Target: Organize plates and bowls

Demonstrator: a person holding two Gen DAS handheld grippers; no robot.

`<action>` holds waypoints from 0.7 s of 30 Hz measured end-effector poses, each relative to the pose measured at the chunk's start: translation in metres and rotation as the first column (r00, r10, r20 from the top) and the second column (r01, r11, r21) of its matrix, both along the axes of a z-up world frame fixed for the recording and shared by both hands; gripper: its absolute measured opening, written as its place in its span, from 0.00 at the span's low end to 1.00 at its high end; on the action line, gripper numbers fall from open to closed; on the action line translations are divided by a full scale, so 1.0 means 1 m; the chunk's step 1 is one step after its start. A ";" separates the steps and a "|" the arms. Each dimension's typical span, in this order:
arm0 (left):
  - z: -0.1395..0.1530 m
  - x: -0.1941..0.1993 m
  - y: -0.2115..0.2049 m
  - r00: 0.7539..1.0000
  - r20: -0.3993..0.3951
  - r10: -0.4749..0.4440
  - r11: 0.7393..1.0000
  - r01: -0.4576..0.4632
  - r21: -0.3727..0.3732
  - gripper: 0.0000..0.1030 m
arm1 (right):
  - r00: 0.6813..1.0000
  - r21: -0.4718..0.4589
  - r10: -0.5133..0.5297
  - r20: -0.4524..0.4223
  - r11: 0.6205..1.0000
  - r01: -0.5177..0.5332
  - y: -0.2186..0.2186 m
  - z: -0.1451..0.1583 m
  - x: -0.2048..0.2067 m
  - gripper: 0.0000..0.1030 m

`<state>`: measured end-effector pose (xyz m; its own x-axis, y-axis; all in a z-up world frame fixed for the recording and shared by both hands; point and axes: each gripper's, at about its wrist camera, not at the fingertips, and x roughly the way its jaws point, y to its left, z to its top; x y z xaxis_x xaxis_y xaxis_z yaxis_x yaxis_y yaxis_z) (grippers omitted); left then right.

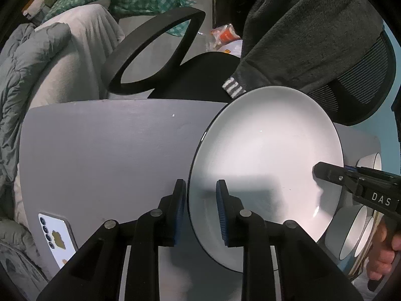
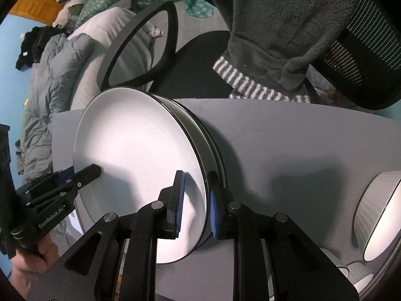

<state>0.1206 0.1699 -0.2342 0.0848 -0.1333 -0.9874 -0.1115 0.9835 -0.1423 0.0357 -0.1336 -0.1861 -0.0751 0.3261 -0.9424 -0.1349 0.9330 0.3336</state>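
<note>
A phone lies left of the left hand-held gripper, whose narrowly parted jaws straddle the near rim of the top plate stacked on the grey counter, while the right hand-held gripper straddles the opposite rim likewise, bowls to its right.

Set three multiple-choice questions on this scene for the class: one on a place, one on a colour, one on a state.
1. Where does the phone lie?
A. on the grey table
B. on the chair seat
C. inside a bowl

2. What colour is the thin line round the top plate?
A. red
B. gold
C. black

3. In what state is the top plate?
A. heaped with food
B. empty
C. broken in two

Answers:
1 A, the phone lies flat near the table's edge, left of the plate in the left wrist view.
2 C, a dark line edges the white plate.
3 B, its white face is bare and whole.
</note>
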 end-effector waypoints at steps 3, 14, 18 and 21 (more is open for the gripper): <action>0.003 -0.001 0.002 1.000 0.006 0.007 1.000 -0.007 -0.001 0.25 | 1.000 -0.006 -0.007 -0.023 1.000 0.007 0.000 0.001 0.001 0.20; 0.020 -0.011 0.006 0.999 0.035 0.040 0.999 -0.039 -0.031 0.51 | 0.999 -0.094 -0.033 -0.017 0.995 0.032 0.002 0.016 0.000 0.45; 0.030 -0.016 0.006 0.997 0.043 0.059 0.997 -0.057 -0.048 0.51 | 1.000 -0.121 -0.021 0.010 0.992 0.022 0.005 0.020 0.001 0.48; 0.046 -0.023 0.006 0.994 0.071 0.077 0.996 -0.073 -0.048 0.51 | 0.999 -0.151 -0.006 0.039 0.988 0.011 0.007 0.028 -0.002 0.48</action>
<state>0.0978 0.1761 -0.1879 0.1679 -0.1681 -0.9714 -0.1725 0.9651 -0.1969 0.0337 -0.1267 -0.1585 -0.0354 0.1801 -0.9830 -0.1369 0.9735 0.1833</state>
